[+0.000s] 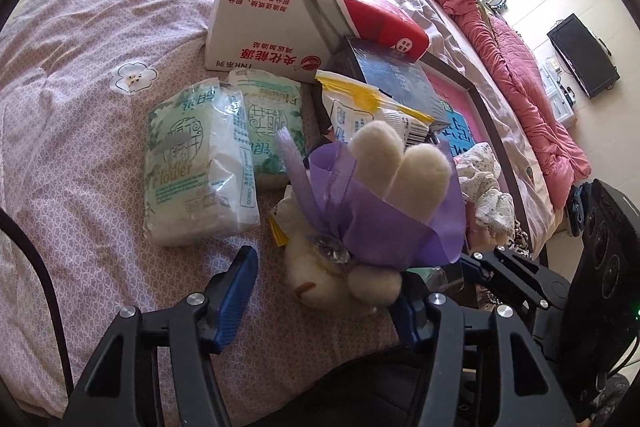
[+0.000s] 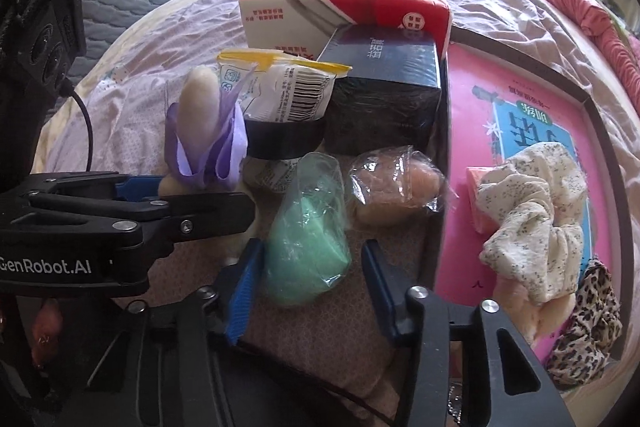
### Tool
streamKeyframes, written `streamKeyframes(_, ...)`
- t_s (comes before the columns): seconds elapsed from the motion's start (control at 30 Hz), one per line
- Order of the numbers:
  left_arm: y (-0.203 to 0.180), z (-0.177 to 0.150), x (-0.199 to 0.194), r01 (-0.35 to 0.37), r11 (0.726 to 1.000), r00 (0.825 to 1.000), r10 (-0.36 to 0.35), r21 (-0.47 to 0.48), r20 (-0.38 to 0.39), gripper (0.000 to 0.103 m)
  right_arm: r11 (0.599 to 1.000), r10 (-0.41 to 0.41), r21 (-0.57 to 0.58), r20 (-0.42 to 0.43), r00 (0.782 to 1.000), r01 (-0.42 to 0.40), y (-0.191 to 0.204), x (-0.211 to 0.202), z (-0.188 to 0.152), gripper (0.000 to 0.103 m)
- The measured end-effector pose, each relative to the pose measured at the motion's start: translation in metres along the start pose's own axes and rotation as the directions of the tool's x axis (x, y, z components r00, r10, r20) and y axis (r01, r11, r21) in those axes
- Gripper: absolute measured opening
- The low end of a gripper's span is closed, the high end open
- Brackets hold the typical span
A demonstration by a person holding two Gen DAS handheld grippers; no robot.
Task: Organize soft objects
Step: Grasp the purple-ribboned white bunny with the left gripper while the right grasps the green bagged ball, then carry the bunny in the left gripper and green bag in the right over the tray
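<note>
While the cream plush rabbit (image 1: 344, 275) wrapped in purple ribbon lies on the lilac quilt (image 1: 80, 147), the left gripper (image 1: 320, 299) straddles it, jaws apart, grasping nothing; the right gripper (image 2: 308, 267) likewise flanks a green wrapped sponge (image 2: 308, 239) unclenched, beside a pink tray (image 2: 468, 115)

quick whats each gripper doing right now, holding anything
left gripper: jaws open around the plush bunny, no grip that I can see.
right gripper: jaws open around the green wrapped sponge, not clamped.
</note>
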State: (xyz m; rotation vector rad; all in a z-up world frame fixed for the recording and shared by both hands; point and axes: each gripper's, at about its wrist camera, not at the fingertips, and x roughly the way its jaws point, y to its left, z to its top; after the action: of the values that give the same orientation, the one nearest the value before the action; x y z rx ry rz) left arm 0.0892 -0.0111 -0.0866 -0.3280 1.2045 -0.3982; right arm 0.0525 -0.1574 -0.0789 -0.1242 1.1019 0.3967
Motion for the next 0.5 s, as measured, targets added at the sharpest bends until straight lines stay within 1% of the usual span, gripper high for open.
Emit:
streamKeyframes(0.03, 0.0, 0.0, 0.001, 0.003, 1.0, 1.0, -0.003, -0.002, -0.001, 0.057, 1.0, 0.003, 0.001, 0.005, 1.0, -0.003, 0.0, 0.0, 0.0, 0.044)
streamKeyframes(0.13, -0.004, 0.001, 0.006, 0.021, 1.0, 1.0, -0.021, -0.006, -0.009, 0.05, 1.0, 0.003, 0.014, 0.022, 1.0, -0.004, -0.002, -0.004, -0.001, 0.043)
streamKeyframes(0.27, -0.007, -0.001, 0.011, 0.028, 1.0, 0.999, -0.028, 0.0, -0.016, 0.048, 0.999, 0.008, 0.03, 0.039, 0.999, -0.009, -0.006, -0.011, -0.005, 0.043)
streamKeyframes(0.3, -0.007, -0.001, 0.011, 0.033, 0.999, 0.999, -0.033, -0.003, -0.016, 0.046, 1.0, 0.005, 0.03, 0.042, 0.999, -0.007, -0.006, -0.012, -0.006, 0.043)
streamKeyframes(0.5, -0.004, -0.004, 0.007, 0.046, 0.999, 0.999, -0.046, -0.008, 0.003, 0.042, 0.999, 0.004, 0.045, 0.061, 0.998, -0.007, -0.008, -0.021, -0.01, 0.043)
